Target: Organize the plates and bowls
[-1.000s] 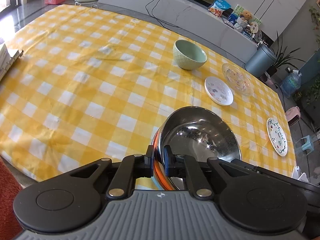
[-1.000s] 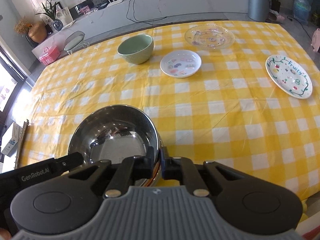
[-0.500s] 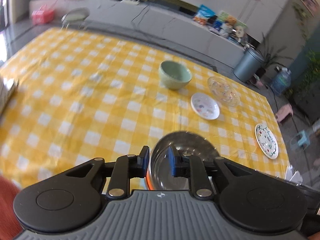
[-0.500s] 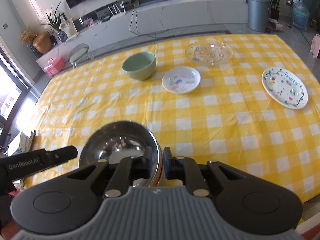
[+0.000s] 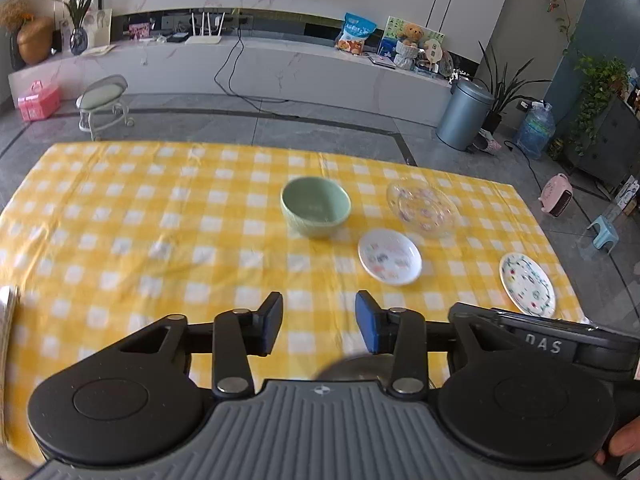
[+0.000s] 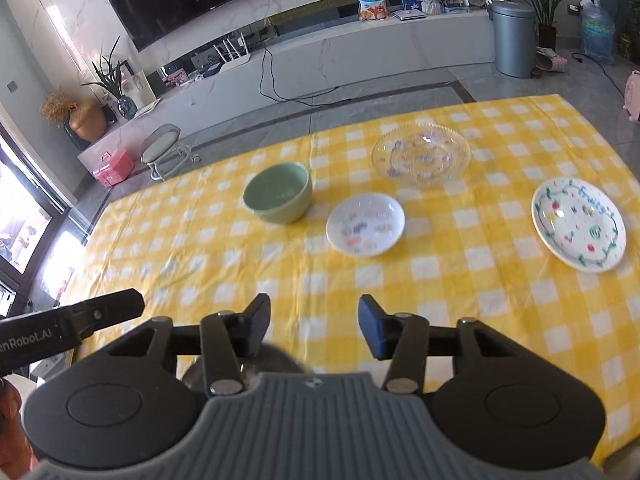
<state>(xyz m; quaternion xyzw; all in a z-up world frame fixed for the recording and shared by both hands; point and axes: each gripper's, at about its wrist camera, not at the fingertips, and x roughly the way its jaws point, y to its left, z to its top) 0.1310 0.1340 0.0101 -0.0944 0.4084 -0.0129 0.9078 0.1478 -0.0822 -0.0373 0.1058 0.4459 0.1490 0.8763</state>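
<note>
Jaws of the left gripper (image 5: 319, 322) and right gripper (image 6: 313, 326) gape wide, holding nothing.

Checked-cloth table (image 6: 460, 288) bears green bowl (image 6: 278, 192) and three plates (image 6: 365, 224).

Two wrist fisheyes side by side, raised over the near table edge (image 5: 24, 200), facing the far counter (image 6: 360, 52) (dishes shared)
</note>
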